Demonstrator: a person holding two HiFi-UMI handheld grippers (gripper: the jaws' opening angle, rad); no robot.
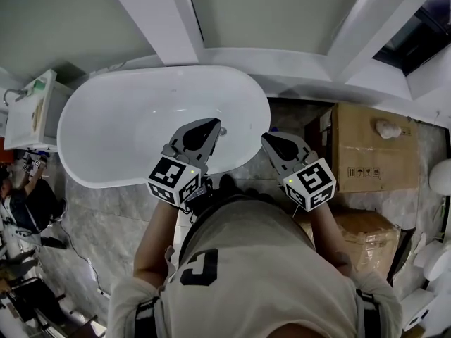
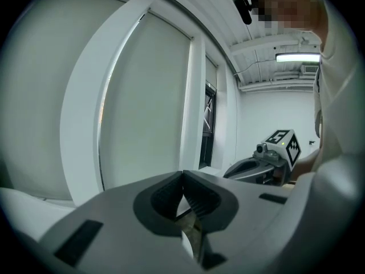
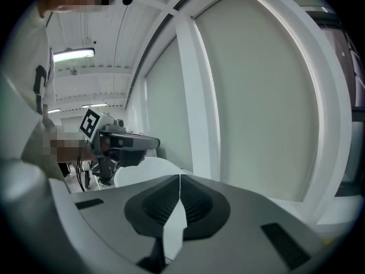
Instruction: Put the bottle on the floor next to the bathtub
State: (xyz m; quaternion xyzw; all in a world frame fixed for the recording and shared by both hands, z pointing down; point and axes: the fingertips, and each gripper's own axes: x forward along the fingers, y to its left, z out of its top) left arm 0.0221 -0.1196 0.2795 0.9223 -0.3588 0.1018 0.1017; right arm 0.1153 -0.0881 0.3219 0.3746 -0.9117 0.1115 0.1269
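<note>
I'm holding the left gripper [image 1: 213, 124] and right gripper [image 1: 267, 139] closed and empty by the bathtub [image 1: 106, 129], finding no bottle in view, and expecting light, slippery plastic best gripped around its middle.

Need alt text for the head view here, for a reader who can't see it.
Seen from above, a person holds the left gripper and right gripper side by side, fingers closed and empty, at the near edge of a white oval bathtub. A cardboard box stands on the floor to the right.
</note>
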